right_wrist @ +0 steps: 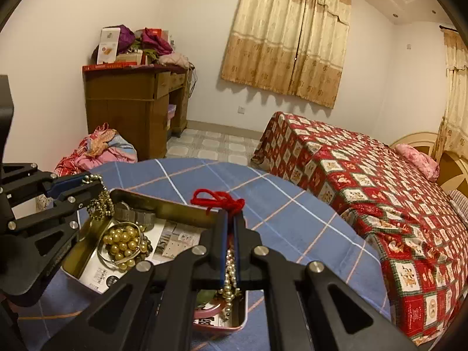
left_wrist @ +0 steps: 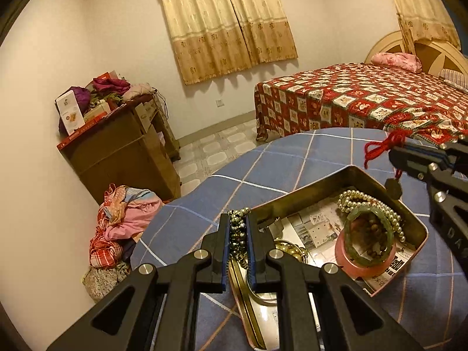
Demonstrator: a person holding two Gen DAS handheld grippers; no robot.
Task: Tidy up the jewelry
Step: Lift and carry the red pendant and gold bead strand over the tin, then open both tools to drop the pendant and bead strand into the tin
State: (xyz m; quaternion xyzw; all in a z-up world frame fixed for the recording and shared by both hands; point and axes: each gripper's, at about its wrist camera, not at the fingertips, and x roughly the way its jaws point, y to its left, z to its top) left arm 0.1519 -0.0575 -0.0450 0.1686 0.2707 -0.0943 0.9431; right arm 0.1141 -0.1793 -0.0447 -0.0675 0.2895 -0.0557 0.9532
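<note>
So both grippers are over the tin (left_wrist: 365, 175), which sits on a round table (left_wrist: 292, 152) with a blue checked cloth, just near of the bed (left_wrist: 365, 96).

The left gripper (left_wrist: 239, 219) is clamped on a dark bead string (left_wrist: 237, 231); the beads bunch up between the pads and poke out past the tips. It hangs over the tin's left end. From the right wrist view you can see the string dangling down from it just above the rim.

The right gripper (right_wrist: 231, 219) is squeezed tight on a red cord (right_wrist: 218, 200), with the knotted end sticking out beyond the tips. A dark pendant (left_wrist: 393, 188) hangs from the cord, right at the tin's far right rim.

Inside the tin, on printed paper: a pearl strand (left_wrist: 368, 204) on the right side, a green bangle (left_wrist: 367, 234) lying on a pink bangle (left_wrist: 362, 263), some brown beads inside that ring, and a gold bead bunch (right_wrist: 124, 241) with a thin metal bangle around it on the left. There's also a watch (right_wrist: 134, 213) against the far wall of the tin.
</note>
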